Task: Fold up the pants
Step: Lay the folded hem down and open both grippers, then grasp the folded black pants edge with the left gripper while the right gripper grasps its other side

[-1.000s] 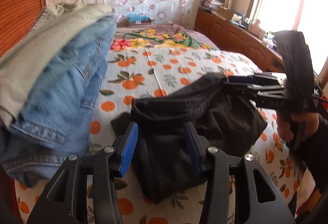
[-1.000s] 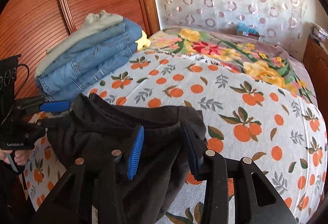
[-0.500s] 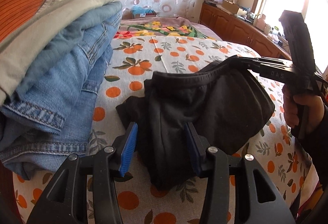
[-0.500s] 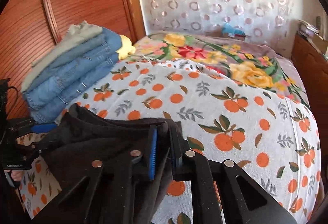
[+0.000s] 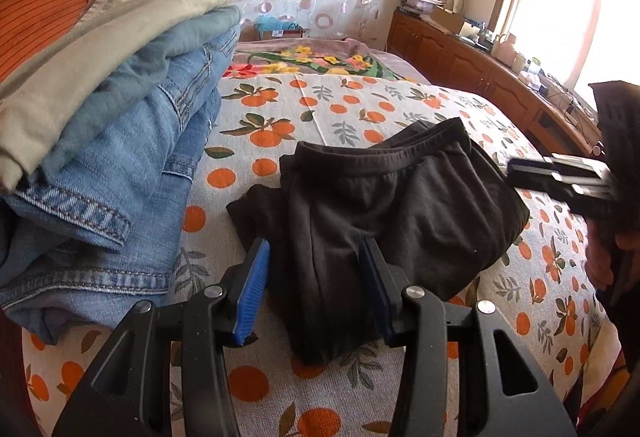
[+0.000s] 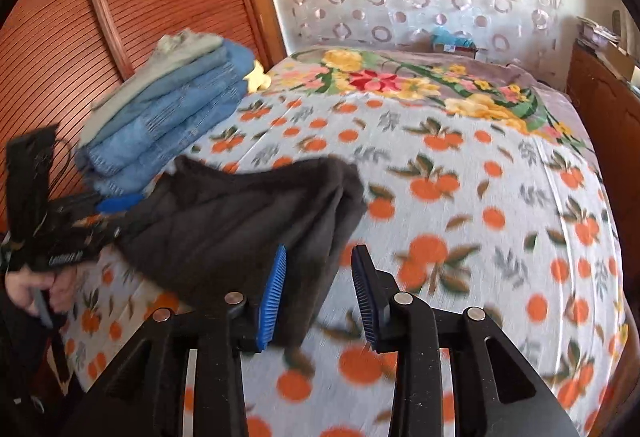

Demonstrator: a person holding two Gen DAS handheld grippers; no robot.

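Note:
Folded black pants [image 5: 384, 205] lie on the orange-print bedspread [image 5: 320, 109], waistband toward the far side. My left gripper [image 5: 314, 289] is open, its blue pads either side of the pants' near folded edge. My right gripper [image 6: 318, 289] is open, just off the pants' right edge [image 6: 240, 225]; it also shows at the right edge of the left wrist view [image 5: 560, 177], apart from the cloth. The left gripper shows in the right wrist view [image 6: 116, 203] at the pants' far side.
A stack of folded jeans with a beige garment on top [image 5: 120, 141] sits by the wooden headboard [image 6: 100, 17], close left of the pants. A floral blanket [image 6: 400, 81] lies further up the bed. Wooden cabinets [image 5: 480, 77] run under the window.
My right gripper closed on the pants' edge, then opened and drew back, leaving the pants lying flat. My left gripper stayed open and moved closer to the pants.

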